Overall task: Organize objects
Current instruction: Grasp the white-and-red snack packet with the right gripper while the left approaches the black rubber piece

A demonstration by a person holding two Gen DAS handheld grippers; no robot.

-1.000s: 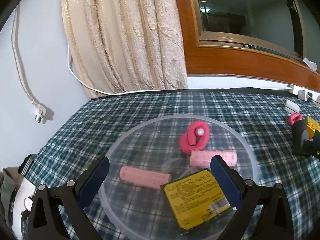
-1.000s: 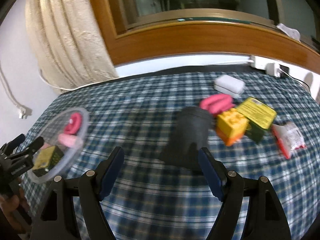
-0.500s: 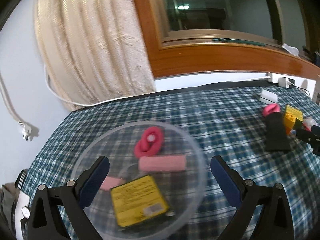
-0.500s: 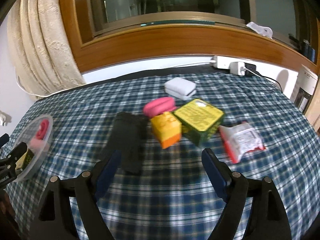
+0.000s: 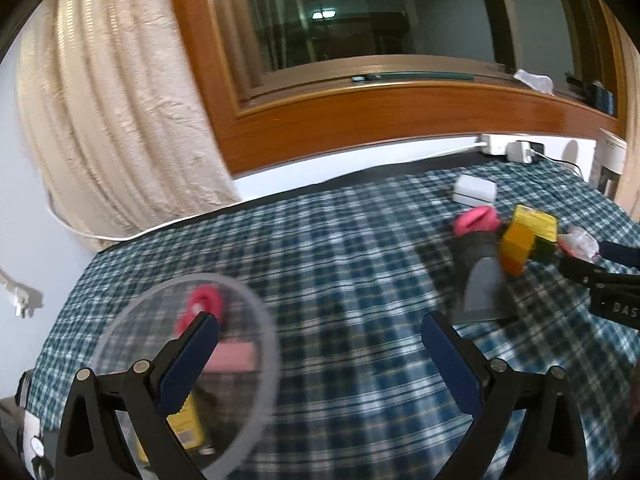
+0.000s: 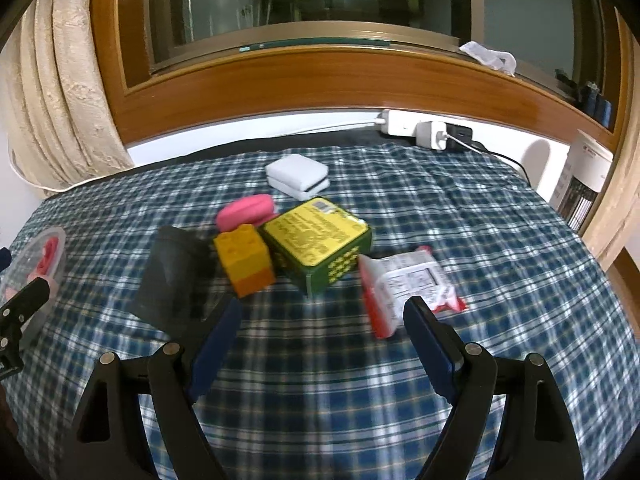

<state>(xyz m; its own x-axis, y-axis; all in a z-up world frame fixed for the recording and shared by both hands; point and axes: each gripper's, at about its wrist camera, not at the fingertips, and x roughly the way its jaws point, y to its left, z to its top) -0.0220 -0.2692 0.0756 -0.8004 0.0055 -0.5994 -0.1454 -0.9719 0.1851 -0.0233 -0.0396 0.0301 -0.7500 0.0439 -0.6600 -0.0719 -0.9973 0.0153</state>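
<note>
Plaid cloth (image 6: 460, 208), blue/green check, covers the whole work surface. Your right gripper (image 6: 320, 344) hangs over it w/ jaws spread wide, nothing between them. Ahead of the jaws sits the loose cluster: orange-yellow toy brick (image 6: 245, 260) just beyond the left finger, touching the green tin w/ yellow label (image 6: 320, 246) on its right. Black pouch (image 6: 170, 280) lies flat, left of the brick. Pink hair roller (image 6: 246, 210) sits behind the brick, white case (image 6: 298, 176) farther back, apart. Red-white snack packet (image 6: 404, 290) lies just ahead of the right finger, slightly blurred.

Your left gripper (image 5: 320, 354) also has jaws wide apart, empty. Clear round bowl (image 5: 256, 320) is at lower left, its rim passing behind the left finger; most of the bowl is outside the jaw gap. Inside: pink coiled item (image 5: 204, 304), pink roller (image 5: 234, 356), yellow-label pack (image 5: 184, 428), all motion-blurred. Same cluster shows far right in that view, well apart from the bowl.
</note>
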